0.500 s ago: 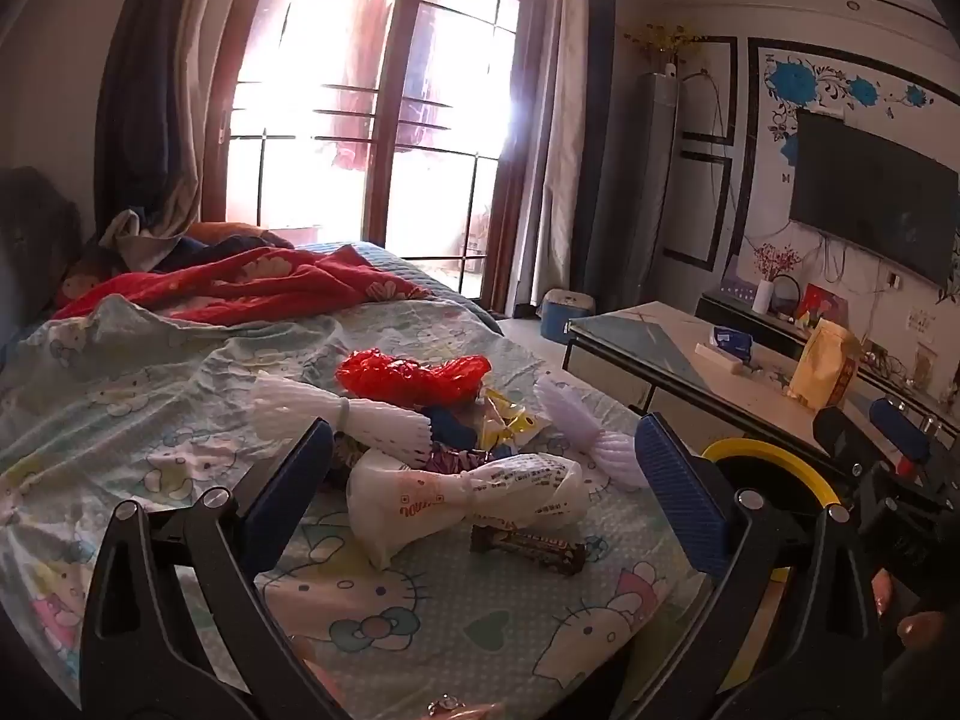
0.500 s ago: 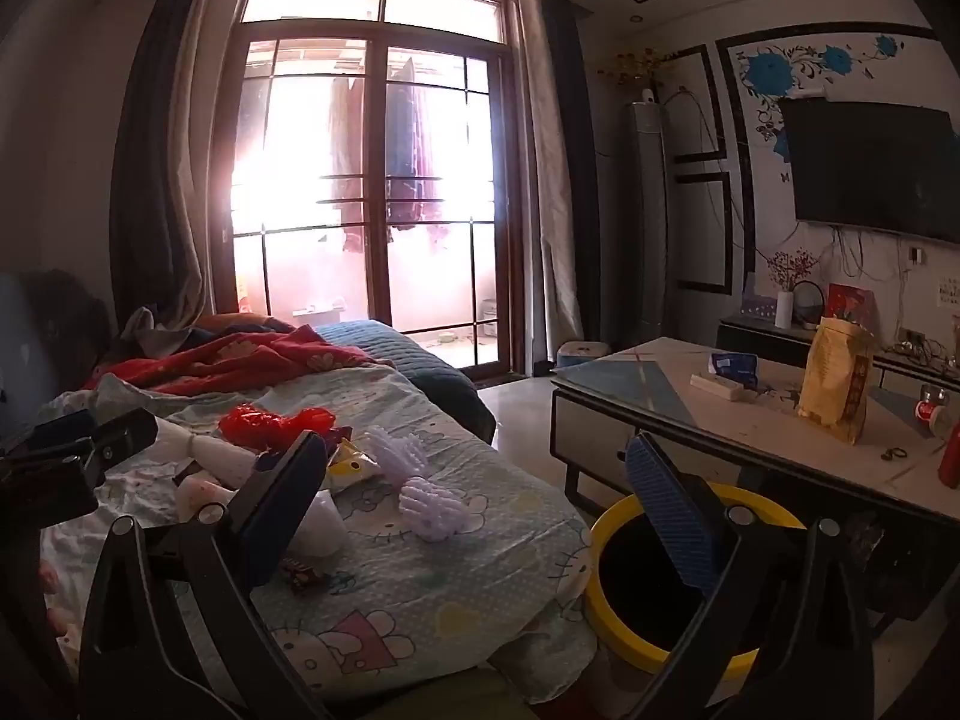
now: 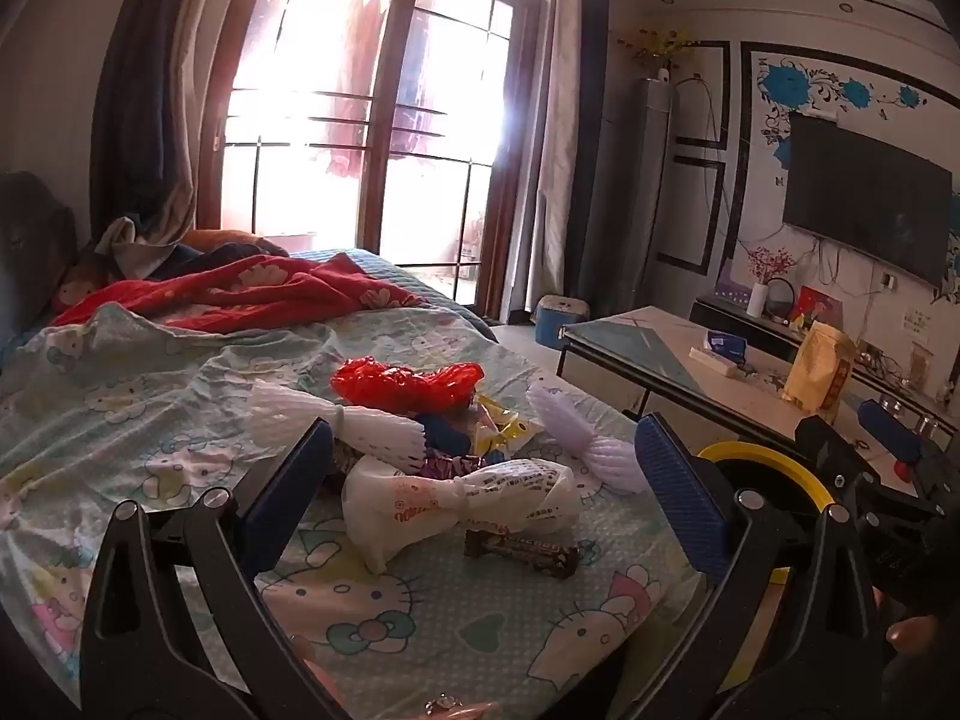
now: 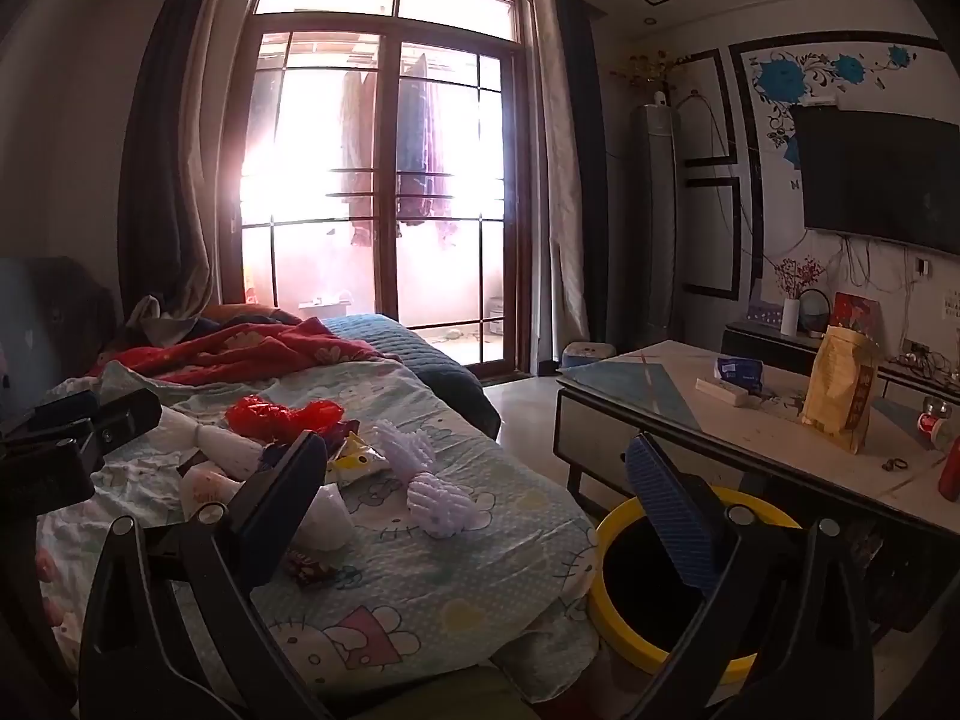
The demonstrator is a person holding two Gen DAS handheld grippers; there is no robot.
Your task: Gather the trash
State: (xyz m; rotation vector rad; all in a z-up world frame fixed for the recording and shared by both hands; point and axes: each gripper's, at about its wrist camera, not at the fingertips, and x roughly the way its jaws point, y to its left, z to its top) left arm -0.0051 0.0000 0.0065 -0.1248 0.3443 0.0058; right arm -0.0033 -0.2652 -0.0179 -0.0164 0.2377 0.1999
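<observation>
trash sits in a loose heap on the bed (image 3: 180, 372), on the cartoon-print sheet: a red plastic bag (image 3: 408, 381), a white foam net sleeve (image 3: 360, 429), a tied white plastic bag (image 3: 462, 501), a dark snack wrapper (image 3: 522, 551) just in front of it, a yellow packet (image 3: 504, 429) and a lilac foam net (image 3: 576, 432) off to the right. the yellow-rimmed bin (image 4: 672, 588) stands on the floor between the bed and the low table (image 4: 780, 438).

compared with half a second ago i see almost no change. in both wrist views the heap and the bin keep the same places in the picture, and nothing has been lifted or shifted. my left gripper (image 3: 480, 480) is spread wide and empty, framing the white bag from short of it without touching. my right gripper (image 4: 474, 480) is likewise spread wide and empty, aimed over the bed's edge with the lilac net between its fingers in view.

i judge the collecting has not begun; every piece lies on the sheet and the first pick is yet to come.
</observation>
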